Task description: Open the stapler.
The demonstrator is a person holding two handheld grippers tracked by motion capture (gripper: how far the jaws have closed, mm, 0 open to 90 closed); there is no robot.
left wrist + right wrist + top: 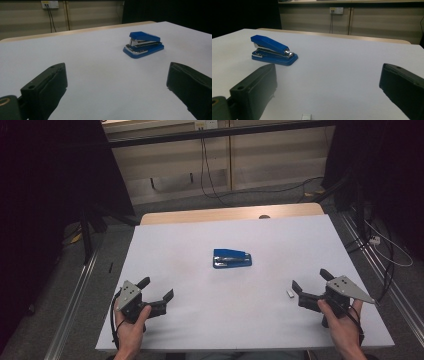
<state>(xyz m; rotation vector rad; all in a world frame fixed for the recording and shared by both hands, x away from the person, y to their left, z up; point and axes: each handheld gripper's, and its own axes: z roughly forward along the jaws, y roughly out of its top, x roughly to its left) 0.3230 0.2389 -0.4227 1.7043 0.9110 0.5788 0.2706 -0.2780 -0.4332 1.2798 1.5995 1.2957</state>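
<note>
A blue stapler (232, 258) lies near the middle of the white table (200, 235); it also appears ahead in the left gripper view (143, 44) and the right gripper view (272, 51). My left gripper (157, 288) rests at the table's front left, jaws wide apart and nothing between them (116, 82). At the front right, my right gripper (311, 280) stands open too (328, 85). A small strip of staples (289, 293) lies just in front of the right gripper (306, 116).
The table's wooden far edge (230, 213) faces a wall with cables (205, 165) and a socket (336, 10). Metal rails (75, 295) run along the floor on both sides. Dark stands (87, 227) are at the far left and far right.
</note>
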